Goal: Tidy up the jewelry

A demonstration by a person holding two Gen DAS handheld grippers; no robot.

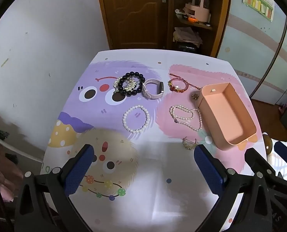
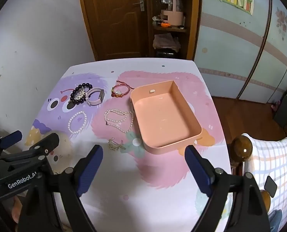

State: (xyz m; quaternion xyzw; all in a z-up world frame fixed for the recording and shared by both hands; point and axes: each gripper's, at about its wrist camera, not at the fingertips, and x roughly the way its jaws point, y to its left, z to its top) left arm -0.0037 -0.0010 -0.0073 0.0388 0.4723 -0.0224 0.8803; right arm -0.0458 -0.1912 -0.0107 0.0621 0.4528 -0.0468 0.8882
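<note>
An empty pink tray (image 1: 211, 93) (image 2: 143, 98) sits on the right of the table. Left of it lie a long pearl necklace (image 1: 186, 117) (image 2: 119, 120), a pearl bracelet (image 1: 135, 118) (image 2: 76, 122), a gold hair clip (image 1: 189, 144) (image 2: 115, 144), a red beaded bracelet (image 1: 177, 86) (image 2: 120, 91), a pink smart band (image 1: 153, 90) (image 2: 95, 96), a black bead bracelet (image 1: 131, 84) (image 2: 79, 94) with a crystal piece inside it, and a small bronze charm (image 1: 195, 96). My left gripper (image 1: 143, 174) and right gripper (image 2: 143, 170) are open and empty, near the table's front edge.
The table wears a cartoon-print cloth (image 1: 135, 193). A wooden door (image 1: 131, 13) and a shelf with a pink organiser (image 1: 196, 9) stand behind it. A bedpost knob (image 2: 242, 147) and a checked bedsheet (image 2: 271, 160) are to the right. A wall is on the left.
</note>
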